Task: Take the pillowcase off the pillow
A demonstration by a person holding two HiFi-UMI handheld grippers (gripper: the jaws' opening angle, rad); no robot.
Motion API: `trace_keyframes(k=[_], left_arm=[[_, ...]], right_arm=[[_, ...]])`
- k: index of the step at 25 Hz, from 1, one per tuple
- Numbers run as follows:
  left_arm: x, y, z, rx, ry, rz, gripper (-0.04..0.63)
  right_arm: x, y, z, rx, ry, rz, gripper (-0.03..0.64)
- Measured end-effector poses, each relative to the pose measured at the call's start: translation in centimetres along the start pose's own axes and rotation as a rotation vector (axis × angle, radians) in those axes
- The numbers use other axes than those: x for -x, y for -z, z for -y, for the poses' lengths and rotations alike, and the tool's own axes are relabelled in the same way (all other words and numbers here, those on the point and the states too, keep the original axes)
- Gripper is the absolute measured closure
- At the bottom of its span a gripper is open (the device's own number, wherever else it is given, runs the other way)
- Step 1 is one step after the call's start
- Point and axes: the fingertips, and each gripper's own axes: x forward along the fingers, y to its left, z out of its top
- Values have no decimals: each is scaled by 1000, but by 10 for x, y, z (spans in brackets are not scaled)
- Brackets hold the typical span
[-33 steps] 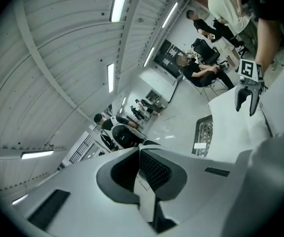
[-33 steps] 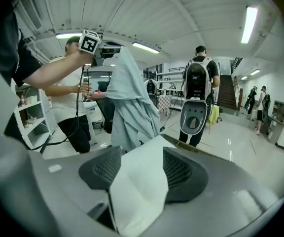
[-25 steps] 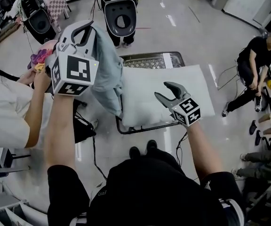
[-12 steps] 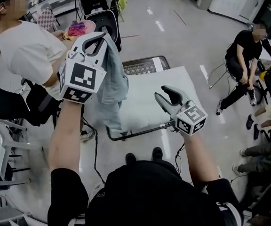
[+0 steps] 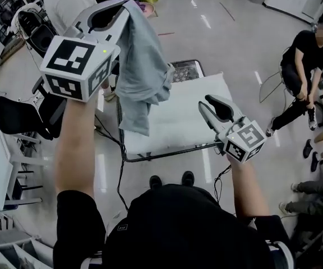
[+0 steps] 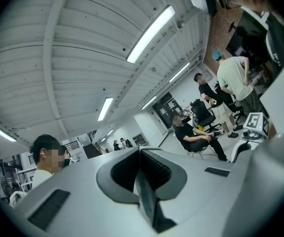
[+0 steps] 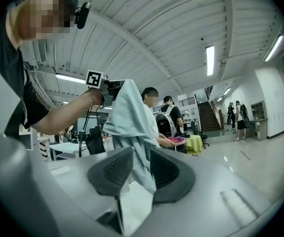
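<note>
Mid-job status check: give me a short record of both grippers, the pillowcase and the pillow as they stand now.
left gripper: raised, shut on the pillowcase
pillowcase: grey-blue, hanging free from the left jaws, clear of the pillow
pillow: white, bare, lying flat on a black-framed stand
right gripper: by the pillow's right edge in the head view; jaws slightly apart, have just been closing, nothing between them
task state: pillowcase looks fully off
</note>
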Motion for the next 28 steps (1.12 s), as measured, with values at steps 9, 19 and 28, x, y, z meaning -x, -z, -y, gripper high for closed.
trace_keyframes(k=[9,19,28], left_arm=[[-34,132,100,242,54,-225,586],[28,308,166,556,-45,-509,586],[83,368,178,625,-46,-631,517]], right_arm=[[18,25,45,-122,-52,17,536],[21,48,60,-223,-45,10,594],[9,48,67,-215,-29,-20,606]])
